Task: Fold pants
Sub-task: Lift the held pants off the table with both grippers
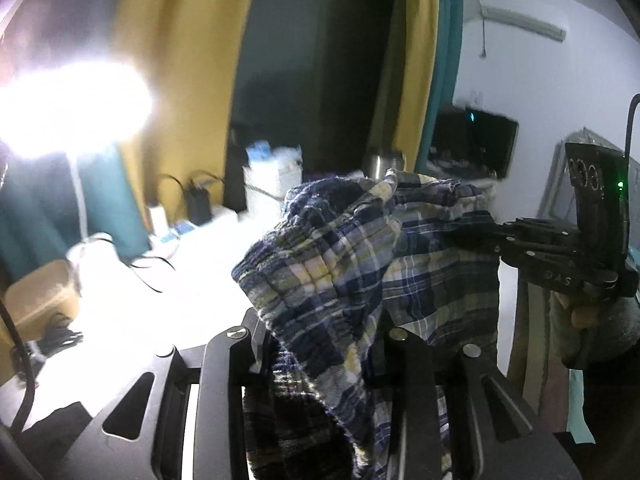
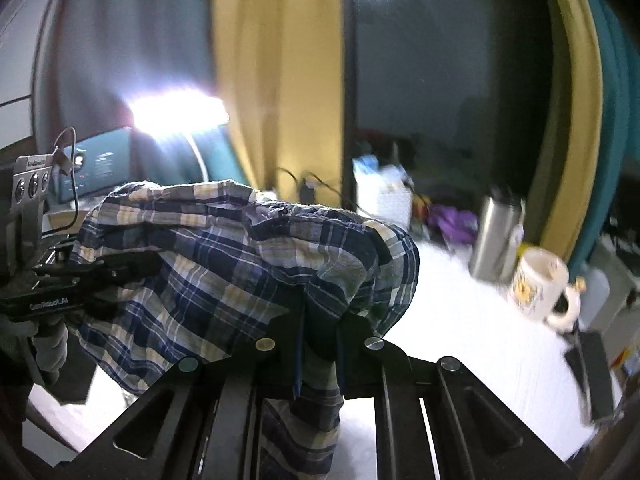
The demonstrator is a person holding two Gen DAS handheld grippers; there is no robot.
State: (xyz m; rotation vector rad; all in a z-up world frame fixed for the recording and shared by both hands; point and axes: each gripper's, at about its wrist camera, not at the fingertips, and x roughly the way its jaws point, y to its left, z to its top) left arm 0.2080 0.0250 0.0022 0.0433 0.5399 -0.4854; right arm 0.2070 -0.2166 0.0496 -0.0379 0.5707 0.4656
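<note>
Pants (image 1: 360,264) hang in the air above the white worktop (image 2: 460,320), bunched between the two tools — a soft plaid cloth in navy, grey and pale yellow, with a gathered, ribbed waistband crumpled near the left side. The left hand-held gripper (image 1: 320,344) is pinching a thick wad of that waistband, and the right hand-held gripper (image 2: 320,332) is closed on another fold of the fabric, with a leg trailing down beneath it. My worry is the uneven hold: each grip seems to catch several layers at once, so the cloth could come down twisted and the fold go crooked. A steel bottle (image 2: 496,236) and a mug (image 2: 540,284) stand near on the worktop — a swinging leg could knock them over.
</note>
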